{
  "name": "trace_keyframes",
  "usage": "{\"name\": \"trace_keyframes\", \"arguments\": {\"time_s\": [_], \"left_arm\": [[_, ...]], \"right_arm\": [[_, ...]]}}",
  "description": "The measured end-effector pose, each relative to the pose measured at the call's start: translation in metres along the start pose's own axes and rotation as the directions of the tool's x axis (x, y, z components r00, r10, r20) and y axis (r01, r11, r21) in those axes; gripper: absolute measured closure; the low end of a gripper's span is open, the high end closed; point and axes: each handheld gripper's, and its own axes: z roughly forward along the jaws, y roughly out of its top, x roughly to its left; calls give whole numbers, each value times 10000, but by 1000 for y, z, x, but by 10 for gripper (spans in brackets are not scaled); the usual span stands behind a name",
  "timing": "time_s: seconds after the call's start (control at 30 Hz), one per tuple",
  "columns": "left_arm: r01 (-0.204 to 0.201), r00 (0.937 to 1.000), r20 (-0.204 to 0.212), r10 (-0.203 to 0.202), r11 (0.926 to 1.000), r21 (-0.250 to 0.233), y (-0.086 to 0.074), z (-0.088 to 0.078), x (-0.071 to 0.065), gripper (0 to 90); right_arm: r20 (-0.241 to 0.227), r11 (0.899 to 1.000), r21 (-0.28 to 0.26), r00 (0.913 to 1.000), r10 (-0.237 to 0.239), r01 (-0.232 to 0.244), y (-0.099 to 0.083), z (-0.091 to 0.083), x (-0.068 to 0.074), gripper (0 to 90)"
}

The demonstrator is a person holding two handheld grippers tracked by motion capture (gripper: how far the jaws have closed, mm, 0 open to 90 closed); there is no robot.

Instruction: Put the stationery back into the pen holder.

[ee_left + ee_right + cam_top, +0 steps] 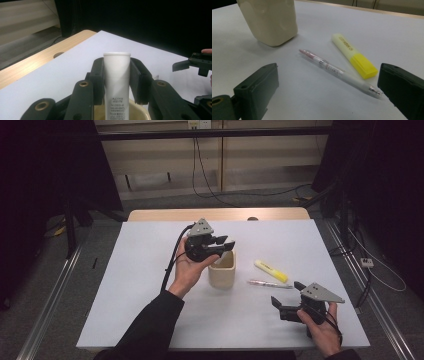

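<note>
Right gripper view: yellow highlighter (354, 56) reads "HIGH".

Open tabletop (150, 285) left of the cup (221, 272) and along the near edge. Right of the cup, blocked by a pen (270, 284) and highlighter (270, 270) lying close together, just ahead of the right gripper (289, 301).

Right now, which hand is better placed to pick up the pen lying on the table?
Right. The right gripper rests with open jaws beside the pen, which lies just ahead of its jaws. The left gripper is busy: shut on a white tube above the beige holder.
</note>
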Motion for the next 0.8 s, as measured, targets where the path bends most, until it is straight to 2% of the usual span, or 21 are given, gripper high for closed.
{"name": "trace_keyframes", "arguments": {"time_s": [0.27,0.57,0.67,0.7,0.77,0.8], "left_arm": [[17,10000,-5,-16,9997,264,-15,9,3,675],[-28,10000,-22,29,9990,435,-21,13,2,673],[141,9999,-21,-140,9987,489,-20,12,0,665],[161,9999,-55,-159,9990,412,-20,12,0,636],[188,9997,-173,-182,9992,365,-18,11,-1,496],[192,9997,-180,-186,9993,325,-18,10,-1,477]], "right_arm": [[6,10000,9,10000,-2,2,0,0,0,32],[18,10000,11,10000,4,-4,0,0,0,32],[21,10000,5,10000,-8,8,0,0,0,32],[25,10000,4,10000,-9,9,0,0,0,32],[22,10000,7,10000,-11,11,0,0,0,32],[23,10000,5,10000,-14,14,0,0,0,32]]}}
